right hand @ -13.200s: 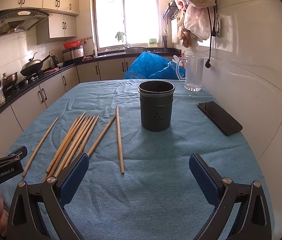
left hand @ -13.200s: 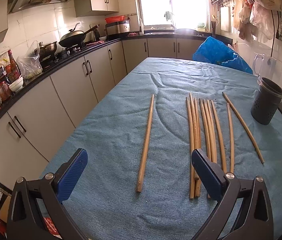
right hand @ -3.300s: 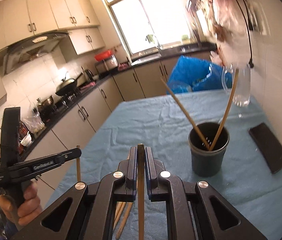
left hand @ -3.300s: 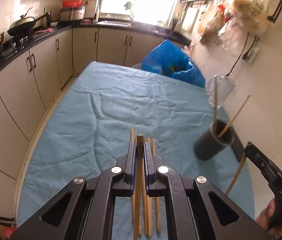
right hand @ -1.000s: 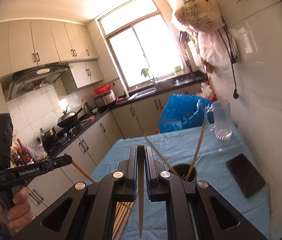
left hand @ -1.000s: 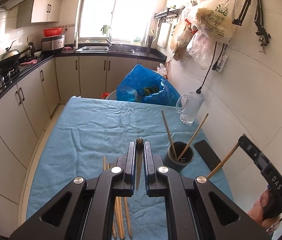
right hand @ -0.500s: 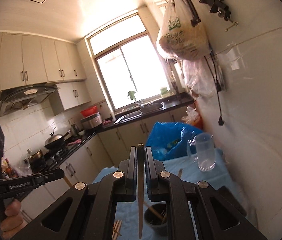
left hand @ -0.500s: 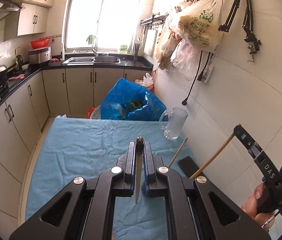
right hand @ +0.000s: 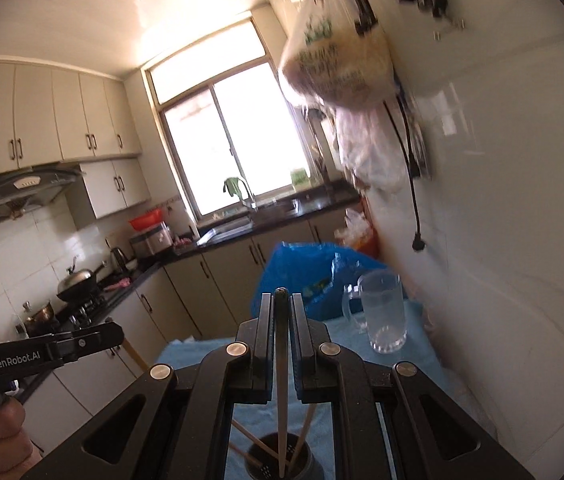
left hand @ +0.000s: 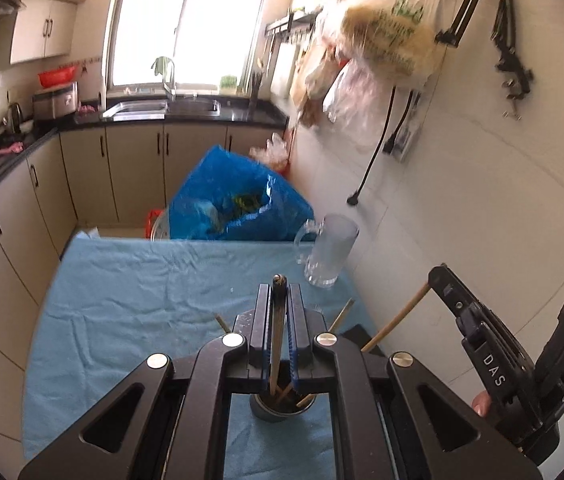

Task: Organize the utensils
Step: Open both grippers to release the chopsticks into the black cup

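- since the frame a second back, both claws have carried their chopsticks across the bench towards the dark holder, which now sits right under them instead of out ahead; the loose chopsticks on the cloth have dropped out of view.
- the left claw (left hand: pixel 280 312) is pressed together on one chopstick (left hand: pixel 276 344), which hangs nearly upright with its lower end at or just inside the mouth of the holder (left hand: pixel 282 410).
- the right claw (right hand: pixel 281 322) is likewise pinching a chopstick (right hand: pixel 282 400), whose tip points down into the holder (right hand: pixel 282 460) (a few sticks already lean in there).
- the holder stands towards the wall edge of the bench (left hand: pixel 130 300), with the glass mug (left hand: pixel 327 254) nearer the far corner on that side.
- judged by look, the chopsticks are light, stiff, smooth wood, so a narrow pinch can let them swivel or slip; holding near the upper end, as both claws do, lets the stick hang plumb.
- the holder looks light enough to tip if a stick catches its rim, so the tip should be well inside before the claw lets go.
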Available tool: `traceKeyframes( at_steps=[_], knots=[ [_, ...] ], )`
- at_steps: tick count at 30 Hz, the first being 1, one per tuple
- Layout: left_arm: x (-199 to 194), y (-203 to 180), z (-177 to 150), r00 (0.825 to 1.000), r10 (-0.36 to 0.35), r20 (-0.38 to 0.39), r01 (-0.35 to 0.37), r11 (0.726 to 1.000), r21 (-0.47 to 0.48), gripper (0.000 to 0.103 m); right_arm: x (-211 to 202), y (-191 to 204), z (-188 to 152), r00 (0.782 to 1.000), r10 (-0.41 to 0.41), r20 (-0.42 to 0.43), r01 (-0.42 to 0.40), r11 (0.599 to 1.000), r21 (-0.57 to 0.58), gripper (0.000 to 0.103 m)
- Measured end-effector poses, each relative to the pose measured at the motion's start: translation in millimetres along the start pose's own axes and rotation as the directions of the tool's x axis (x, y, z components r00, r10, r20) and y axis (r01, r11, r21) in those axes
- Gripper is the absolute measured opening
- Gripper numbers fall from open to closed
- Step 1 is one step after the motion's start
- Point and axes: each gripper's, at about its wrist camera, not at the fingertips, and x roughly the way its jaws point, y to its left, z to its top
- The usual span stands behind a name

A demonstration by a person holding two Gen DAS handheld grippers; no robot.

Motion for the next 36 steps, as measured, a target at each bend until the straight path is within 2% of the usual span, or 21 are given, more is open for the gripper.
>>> traceKeyframes(
  at_steps=[5, 10, 12, 13, 14, 15, 18, 19, 20, 21, 22, 24, 27, 30, 32, 36],
  knots=[
    [31, 7, -10, 0.998, 0.015, -0.063, -0.016, 1.000, -0.014, 0.007, 24, -12, -18, 0.997, -0.009, -0.078, 0.010, 1.000, 0.011, 0.008],
    [41, 11, -16, 0.996, 0.026, -0.090, -0.027, 1.000, -0.013, 0.007, 34, -22, -27, 0.993, 0.003, -0.122, 0.002, 0.999, 0.039, 0.012],
    [40, 11, -15, 0.995, 0.022, -0.093, -0.023, 1.000, -0.015, 0.018, 33, -25, -26, 0.992, 0.005, -0.124, 0.001, 0.999, 0.044, 0.034],
    [39, 11, -14, 0.996, 0.017, -0.088, -0.019, 1.000, -0.017, 0.035, 30, -26, -25, 0.994, -0.005, -0.112, 0.010, 0.999, 0.048, 0.042],
    [35, 12, -14, 0.997, 0.019, -0.075, -0.021, 1.000, -0.020, 0.050, 26, -27, -23, 0.995, -0.005, -0.097, 0.011, 0.999, 0.052, 0.055],
    [33, 11, -13, 0.998, 0.024, -0.063, -0.025, 0.999, -0.021, 0.054, 23, -27, -21, 0.997, -0.004, -0.083, 0.008, 0.999, 0.054, 0.060],
    [21, 12, -13, 0.999, 0.037, -0.040, -0.038, 0.999, -0.021, 0.062, 15, -26, -17, 0.998, -0.019, -0.061, 0.022, 0.999, 0.046, 0.065],
    [17, 14, -14, 0.999, 0.033, -0.038, -0.035, 0.999, -0.028, 0.068, 11, -26, -16, 0.998, -0.017, -0.055, 0.020, 0.999, 0.047, 0.067],
    [12, 17, -15, 0.999, 0.032, -0.031, -0.034, 0.999, -0.036, 0.076, 6, -27, -15, 0.999, -0.019, -0.045, 0.021, 0.999, 0.049, 0.074],
    [9, 19, -15, 0.999, 0.037, -0.025, -0.038, 0.998, -0.043, 0.079, 1, -27, -15, 0.999, -0.025, -0.036, 0.026, 0.998, 0.051, 0.083],
    [2, 23, -18, 0.999, 0.051, -0.010, -0.051, 0.997, -0.052, 0.084, -4, -25, -15, 0.999, -0.032, -0.028, 0.033, 0.998, 0.050, 0.087],
    [-9, 33, -23, 0.997, 0.080, 0.010, -0.079, 0.994, -0.071, 0.087, -15, -23, -18, 0.999, -0.054, -0.005, 0.054, 0.998, 0.036, 0.096],
    [-21, 50, -31, 0.994, 0.109, 0.013, -0.107, 0.989, -0.101, 0.092, -26, -17, -23, 0.997, -0.079, 0.009, 0.079, 0.997, 0.008, 0.103],
    [-28, 74, -48, 0.989, 0.150, -0.006, -0.150, 0.980, -0.131, 0.092, -31, -10, -34, 0.996, -0.089, -0.008, 0.089, 0.996, -0.013, 0.103],
    [-28, 89, -58, 0.984, 0.173, -0.030, -0.176, 0.974, -0.143, 0.093, -31, -6, -43, 0.996, -0.088, -0.031, 0.087, 0.996, -0.026, 0.103],
    [-11, 129, -88, 0.965, 0.229, -0.130, -0.250, 0.951, -0.181, 0.093, -26, 1, -68, 0.992, -0.078, -0.099, 0.074, 0.996, -0.040, 0.103]
  ],
)
